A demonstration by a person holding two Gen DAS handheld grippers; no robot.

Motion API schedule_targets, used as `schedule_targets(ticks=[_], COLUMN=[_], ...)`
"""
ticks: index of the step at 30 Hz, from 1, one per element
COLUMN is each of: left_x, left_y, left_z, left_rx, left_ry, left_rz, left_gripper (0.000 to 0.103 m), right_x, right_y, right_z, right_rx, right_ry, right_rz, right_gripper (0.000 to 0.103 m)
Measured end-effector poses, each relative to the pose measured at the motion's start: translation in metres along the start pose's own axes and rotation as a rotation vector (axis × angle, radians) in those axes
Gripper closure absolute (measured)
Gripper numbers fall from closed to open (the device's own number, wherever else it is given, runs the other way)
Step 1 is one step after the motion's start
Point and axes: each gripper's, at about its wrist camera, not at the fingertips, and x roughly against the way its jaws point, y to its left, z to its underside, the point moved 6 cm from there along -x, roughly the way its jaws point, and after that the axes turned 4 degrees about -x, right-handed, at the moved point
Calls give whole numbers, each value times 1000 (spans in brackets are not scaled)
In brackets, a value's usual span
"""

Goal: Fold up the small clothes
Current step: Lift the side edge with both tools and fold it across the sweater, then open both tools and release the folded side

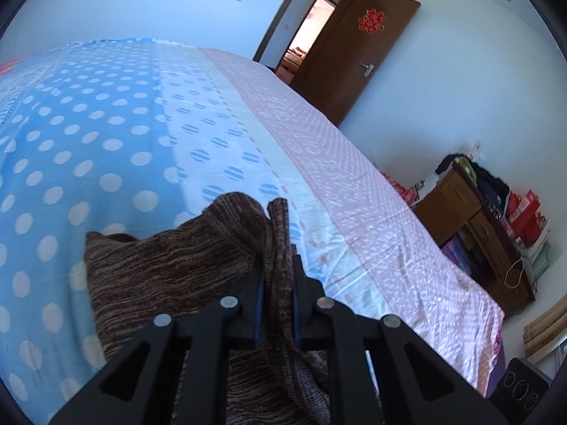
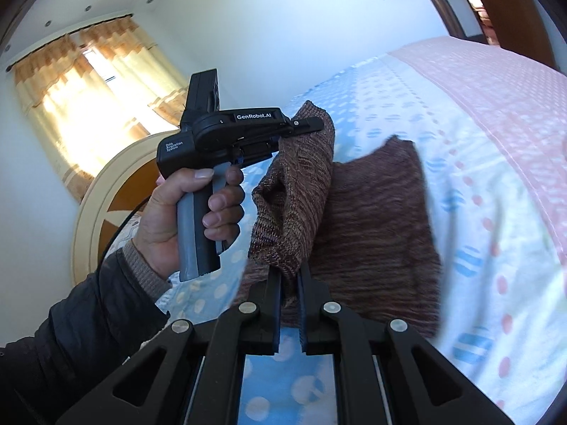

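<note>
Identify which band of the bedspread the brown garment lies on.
The blue band with white dots; the garment rests there, not on the pink band.

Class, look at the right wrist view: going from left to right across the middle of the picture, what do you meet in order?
Sunlit curtains → round headboard → person's hand on the left gripper → lifted brown knit garment → blue dotted sheet → pink band of the bedspread.

The lower part of the brown knit garment [image 1: 170, 276] is cut off by the bottom edge in the left wrist view. In the right wrist view its far edge is smeared by blur, and the left claw [image 2: 312, 124] tips are buried in its folds.
</note>
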Motion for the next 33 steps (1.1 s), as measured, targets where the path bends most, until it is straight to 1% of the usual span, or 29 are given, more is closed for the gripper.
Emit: schedule_targets(ticks=[3, 7, 11, 14, 16, 17, 19, 21, 23, 24, 25, 27, 30, 33], left_x=[-16, -40, -63, -71, -72, -69, -57, -40, -16, -4, 3, 18, 29, 28], left_y=[-6, -17, -30, -36, -40, -43, -49, -51, -54, -53, -51, -43, -19, 5], left_z=[4, 11, 20, 24, 25, 25, 25, 24, 28, 33, 38, 55, 87, 118], left_rx=[-16, -49, -115, -169, -208, -230, -248, -260, -287, -306, -318, -347, -356, -340], left_ry=[27, 56, 89, 94, 88, 84, 53, 19, -30, -43, -50, -49, -17, 23], left_rz=[-11, -46, -99, -142, -178, -195, -188, -204, -214, -238, -250, -299, -400, -467], left_gripper=[90, 90, 90, 90, 85, 82, 78, 56, 44, 41, 41, 39, 38, 37], right_x=[4, 7, 5, 0, -3, -3, -4, -4, -5, -7, -7, -5, -9, -11], right_y=[-20, -50, -80, -93, -95, -96, -95, -93, -94, -97, -98, -97, -92, -89], right_z=[3, 10, 21, 27, 30, 30, 30, 29, 27, 26, 26, 26, 28, 30], right_rx=[-53, -126, -238, -301, -319, -327, -328, -333, -326, -329, -334, -312, -281, -242], right_ry=[2, 8, 36, 62, 80, 83, 89, 95, 100, 101, 101, 102, 120, 117], right_rz=[7, 55, 65, 57, 51, 47, 43, 37, 45, 45, 47, 59, 70, 93], right_gripper=[96, 96, 97, 97, 98, 98, 98, 98, 98, 98, 98, 98, 97, 97])
